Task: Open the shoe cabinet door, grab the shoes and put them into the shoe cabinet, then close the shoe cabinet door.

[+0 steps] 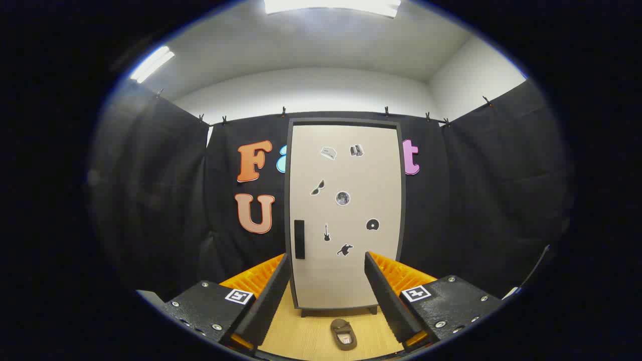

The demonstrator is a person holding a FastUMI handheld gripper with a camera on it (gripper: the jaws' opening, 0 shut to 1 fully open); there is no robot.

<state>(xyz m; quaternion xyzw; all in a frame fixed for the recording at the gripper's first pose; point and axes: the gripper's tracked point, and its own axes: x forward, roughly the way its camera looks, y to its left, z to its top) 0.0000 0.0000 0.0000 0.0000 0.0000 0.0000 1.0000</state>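
The tool [326, 296] was held open with nothing gripped. The shoe [343, 334] was seen on the desk [306, 336] between its fingers, with the shut shoe cabinet [346, 210] just beyond.

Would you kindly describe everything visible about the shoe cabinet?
The shoe cabinet stands upright on short feet on the wooden floor, against the black cloth wall, beyond the open fingers of the hand-held gripper. Its beige door, dark-framed, is closed, with a dark vertical handle on its left edge and several small stickers. A brown shoe lies before it, apart.
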